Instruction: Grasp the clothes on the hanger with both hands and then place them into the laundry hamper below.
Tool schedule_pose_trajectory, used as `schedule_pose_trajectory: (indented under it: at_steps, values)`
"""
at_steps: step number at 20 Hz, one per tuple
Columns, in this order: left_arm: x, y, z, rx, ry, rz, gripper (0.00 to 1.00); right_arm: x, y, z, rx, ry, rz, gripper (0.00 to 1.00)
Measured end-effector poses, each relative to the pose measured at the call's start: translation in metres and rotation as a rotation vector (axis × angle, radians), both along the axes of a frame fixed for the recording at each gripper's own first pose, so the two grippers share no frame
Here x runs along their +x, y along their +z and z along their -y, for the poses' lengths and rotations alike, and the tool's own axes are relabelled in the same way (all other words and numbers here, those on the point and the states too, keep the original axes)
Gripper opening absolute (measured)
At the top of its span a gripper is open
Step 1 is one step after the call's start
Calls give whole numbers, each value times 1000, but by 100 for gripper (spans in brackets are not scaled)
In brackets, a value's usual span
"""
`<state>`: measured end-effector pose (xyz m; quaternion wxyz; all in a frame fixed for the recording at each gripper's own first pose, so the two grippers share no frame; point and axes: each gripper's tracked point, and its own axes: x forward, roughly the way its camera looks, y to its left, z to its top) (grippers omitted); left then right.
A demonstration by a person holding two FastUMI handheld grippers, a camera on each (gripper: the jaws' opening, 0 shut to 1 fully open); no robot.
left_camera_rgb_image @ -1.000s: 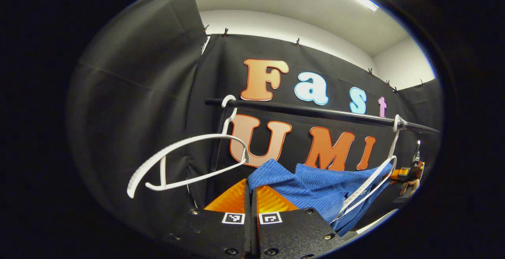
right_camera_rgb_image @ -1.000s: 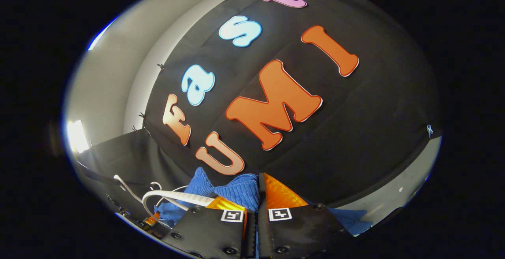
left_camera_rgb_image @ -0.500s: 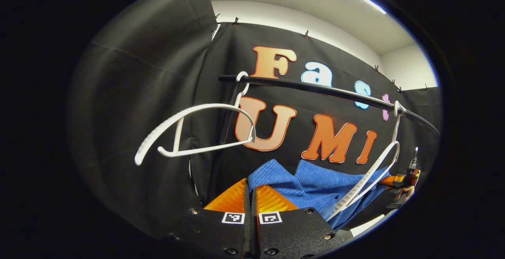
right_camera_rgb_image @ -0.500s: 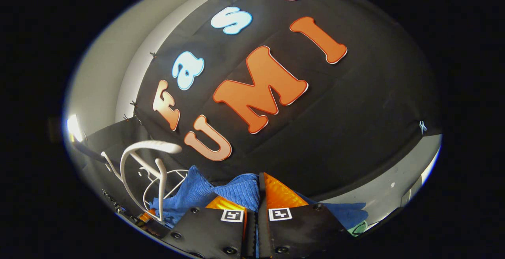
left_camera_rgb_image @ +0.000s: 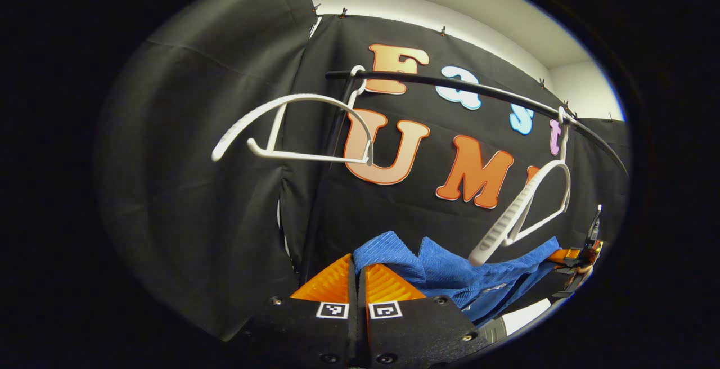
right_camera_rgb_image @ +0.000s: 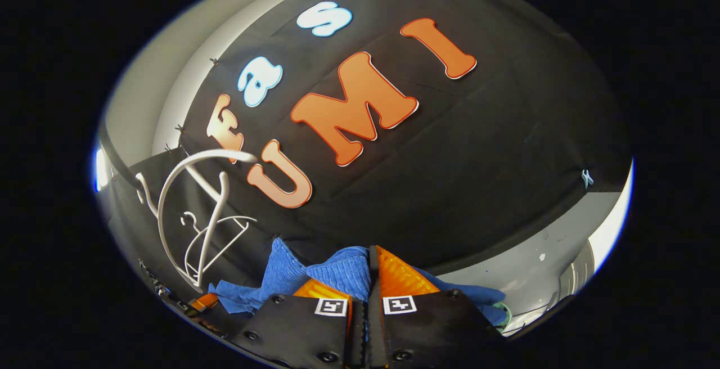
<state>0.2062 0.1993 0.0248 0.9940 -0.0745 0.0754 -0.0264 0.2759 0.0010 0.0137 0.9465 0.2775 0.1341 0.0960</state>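
The blue ribbed garment (left_camera_rgb_image: pixel 450 268) hangs stretched between my two grippers, below the white hangers and free of them. My left gripper (left_camera_rgb_image: pixel 357 276) is shut, with a corner of the garment pinched at its fingertips. In the right gripper view, my right gripper (right_camera_rgb_image: pixel 368 270) is shut on the other end of the garment (right_camera_rgb_image: pixel 337 270), which bunches over one finger. The right gripper (left_camera_rgb_image: pixel 579 253) also appears far off at the garment's far end in the left gripper view. A bare hanger (left_camera_rgb_image: pixel 523 214) swings on the black rail (left_camera_rgb_image: pixel 478 90) just above the cloth.
A second bare white hanger (left_camera_rgb_image: pixel 292 127) hangs at the rail's left end. In the right gripper view, both hangers (right_camera_rgb_image: pixel 191 217) appear at the lower left. A pale floor (right_camera_rgb_image: pixel 534 268) and a small green edge (right_camera_rgb_image: pixel 502 314) lie at the lower right.
Both grippers have come down with the garment. It has slid off the right-hand hanger, which now swings bare above it. The rail and hangers sit higher in both views.
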Motion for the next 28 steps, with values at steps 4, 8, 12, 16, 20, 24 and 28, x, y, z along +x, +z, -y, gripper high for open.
schedule_pose_trajectory:
  at_steps: [4,8,12,16,20,24,28]
  values:
    - [-12,-22,-3,-9,5,-42,0,-25,-9,-4,-53,-19,-5,10]
    - [-25,-42,9,24,-17,-71,0,-44,-28,-14,-120,-37,-23,10]
    - [-38,-65,38,36,-59,-112,0,-62,-52,-30,-196,-25,-50,10]
    - [-45,-82,77,33,-121,-149,0,-75,-70,-38,-243,-16,-72,10]
    - [-48,-100,122,28,-191,-188,0,-86,-93,-37,-265,-27,-108,10]
    - [-45,-120,159,43,-253,-228,0,-100,-122,-33,-307,-47,-160,10]
    - [-42,-150,182,71,-299,-288,0,-110,-154,-23,-364,-90,-221,10]
